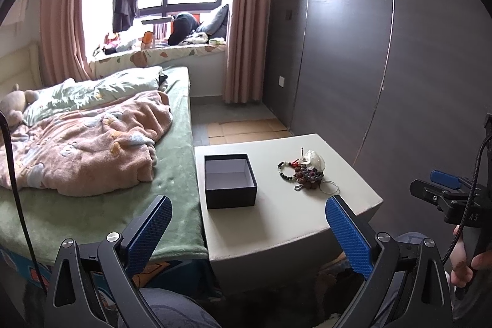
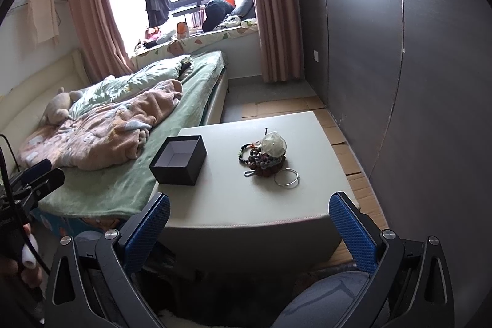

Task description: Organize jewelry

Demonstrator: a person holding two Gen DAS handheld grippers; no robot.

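Blue, knurled pads line both grippers' jaws, left gripper [image 1: 249, 231] and right gripper [image 2: 249, 231] spread wide, holding nothing. Beyond, on the smooth white counter [image 2: 246, 205], a square black box [image 2: 179, 160] sits open beside heaped beaded jewelry [image 2: 264, 157] and a thin metal bangle [image 2: 286, 178].

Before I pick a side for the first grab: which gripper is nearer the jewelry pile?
Right, though only slightly. The right gripper faces the jewelry pile almost head-on; the left gripper sits further left, fronting the black box. Both hover short of the table.
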